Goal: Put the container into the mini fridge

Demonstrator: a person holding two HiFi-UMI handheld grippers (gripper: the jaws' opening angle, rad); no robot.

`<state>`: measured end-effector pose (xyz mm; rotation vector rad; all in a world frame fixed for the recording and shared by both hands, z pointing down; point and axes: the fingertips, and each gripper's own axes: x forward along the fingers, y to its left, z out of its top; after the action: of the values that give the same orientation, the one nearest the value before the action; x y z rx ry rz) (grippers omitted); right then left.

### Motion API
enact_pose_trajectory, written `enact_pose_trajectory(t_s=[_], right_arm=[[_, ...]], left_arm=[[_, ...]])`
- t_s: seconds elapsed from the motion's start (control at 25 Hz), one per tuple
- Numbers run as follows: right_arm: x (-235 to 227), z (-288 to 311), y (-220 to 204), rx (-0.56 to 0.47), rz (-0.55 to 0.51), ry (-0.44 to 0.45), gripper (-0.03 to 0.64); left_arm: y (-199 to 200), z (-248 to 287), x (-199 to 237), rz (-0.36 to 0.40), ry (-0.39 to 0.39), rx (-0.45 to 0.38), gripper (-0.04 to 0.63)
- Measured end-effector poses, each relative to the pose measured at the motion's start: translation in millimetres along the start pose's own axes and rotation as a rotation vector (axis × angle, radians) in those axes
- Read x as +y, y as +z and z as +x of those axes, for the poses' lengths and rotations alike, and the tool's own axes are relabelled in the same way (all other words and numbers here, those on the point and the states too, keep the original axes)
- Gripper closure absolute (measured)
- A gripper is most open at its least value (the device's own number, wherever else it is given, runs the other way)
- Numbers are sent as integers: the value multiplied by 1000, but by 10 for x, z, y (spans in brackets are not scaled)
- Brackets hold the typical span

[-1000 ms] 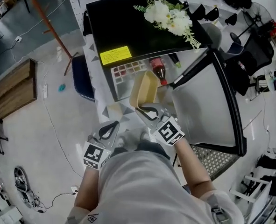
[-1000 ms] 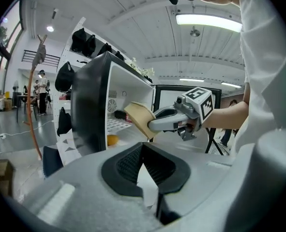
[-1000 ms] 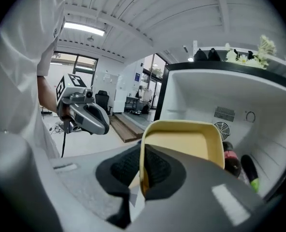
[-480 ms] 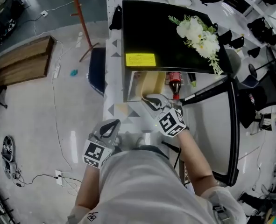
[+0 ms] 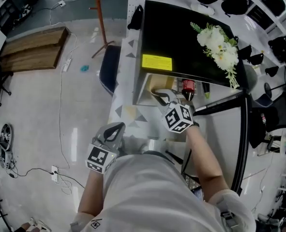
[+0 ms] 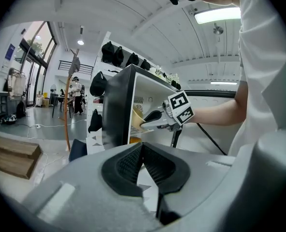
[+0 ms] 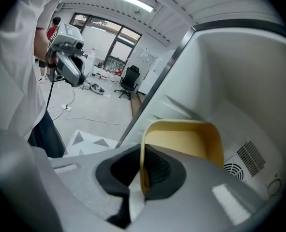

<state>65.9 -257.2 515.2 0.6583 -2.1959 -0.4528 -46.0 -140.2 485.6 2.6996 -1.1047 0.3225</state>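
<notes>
The tan container [image 7: 181, 144] is pinched by its rim in my right gripper [image 7: 143, 178], which is shut on it. It hangs tilted inside the white cavity of the black mini fridge [image 5: 181, 37]. In the head view the right gripper [image 5: 159, 96] reaches into the fridge opening, where a strip of the container [image 5: 155, 82] shows under the top edge. From the left gripper view the container [image 6: 137, 117] sits just inside the fridge [image 6: 116, 105]. My left gripper [image 5: 114, 129] is held back near my body, shut and with nothing in it [image 6: 143, 166].
The fridge door [image 5: 240, 129] stands open to the right. A red-capped bottle [image 5: 188, 87] stands in the fridge. White flowers [image 5: 220, 45] and a yellow label [image 5: 157, 62] lie on its top. A patterned mat [image 5: 126, 112] and wooden boards [image 5: 31, 42] are on the floor.
My right gripper has carried the container forward from in front of the fridge into its opening. The left gripper has stayed in place.
</notes>
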Motion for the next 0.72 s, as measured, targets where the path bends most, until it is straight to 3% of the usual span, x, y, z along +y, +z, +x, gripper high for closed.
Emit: enact_pose_trajectory(t_s=[0.4,0.72], right_arm=[[-94,120,-105,46,-74,7,594],[-89,186,-183,77,-117,16,588]], left_arm=[[-27,-168,23,-22,62,3,588],[-98,-229,3,-39,66,1,588]])
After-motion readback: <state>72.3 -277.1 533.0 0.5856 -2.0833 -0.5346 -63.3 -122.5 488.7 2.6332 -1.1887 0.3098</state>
